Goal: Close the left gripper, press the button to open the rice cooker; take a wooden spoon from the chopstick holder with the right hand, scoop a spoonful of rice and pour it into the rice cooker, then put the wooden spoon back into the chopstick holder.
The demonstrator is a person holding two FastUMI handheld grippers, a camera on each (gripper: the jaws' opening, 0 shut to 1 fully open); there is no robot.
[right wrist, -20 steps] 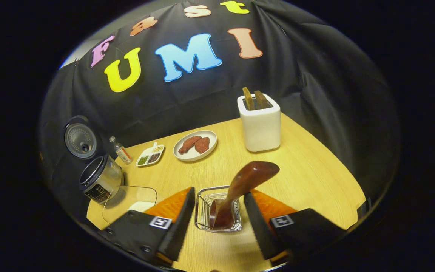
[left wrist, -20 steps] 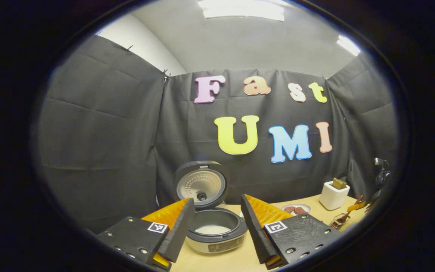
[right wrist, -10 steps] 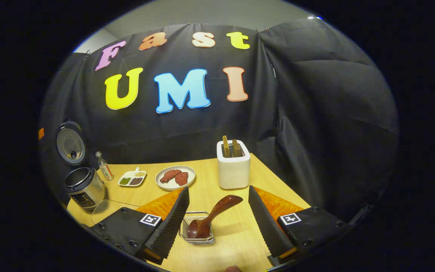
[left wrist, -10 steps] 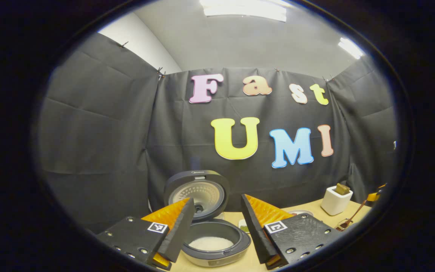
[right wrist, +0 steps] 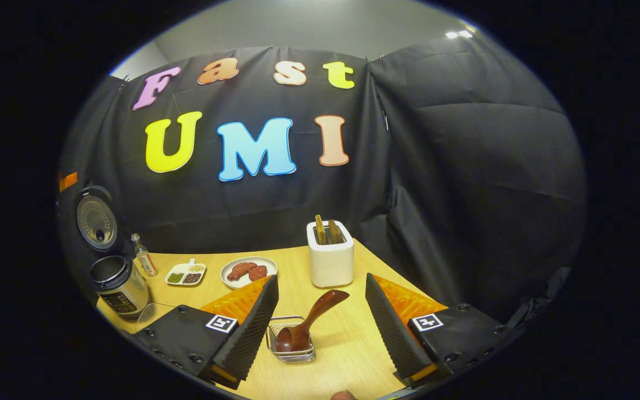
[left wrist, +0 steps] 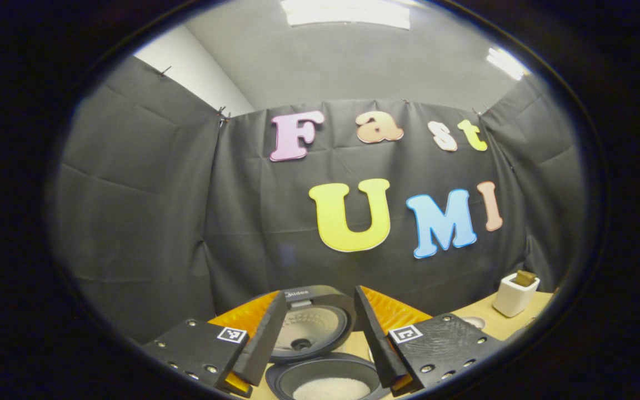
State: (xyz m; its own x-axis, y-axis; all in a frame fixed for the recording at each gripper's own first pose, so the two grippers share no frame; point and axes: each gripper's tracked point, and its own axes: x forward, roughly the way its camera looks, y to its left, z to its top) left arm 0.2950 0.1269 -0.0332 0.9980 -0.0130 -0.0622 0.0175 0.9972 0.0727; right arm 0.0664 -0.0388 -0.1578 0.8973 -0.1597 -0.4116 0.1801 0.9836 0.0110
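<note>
The rice cooker (right wrist: pixel 114 283) stands at the table's left with its lid (right wrist: pixel 95 221) raised. In the left gripper view, white rice (left wrist: pixel 331 388) lies in its pot (left wrist: pixel 292 373) just below my open left gripper (left wrist: pixel 320 328), and the lid (left wrist: pixel 311 325) shows between the fingers. A brown wooden spoon (right wrist: pixel 311 322) leans bowl-down in the wire chopstick holder (right wrist: pixel 290 340). My right gripper (right wrist: pixel 321 325) is open, above and behind the holder, with the spoon's handle in the gap and touching neither finger.
A white toaster (right wrist: pixel 330 256) with two slices stands at the back. A plate of meat (right wrist: pixel 249 271), a small divided dish (right wrist: pixel 185 274) and a little bottle (right wrist: pixel 143 262) sit between toaster and cooker. A clear container (right wrist: pixel 150 314) lies by the left finger.
My right gripper has drawn back and up from the holder, leaving the spoon in it. My left gripper has moved closer over the cooker, which has slid down in its view.
</note>
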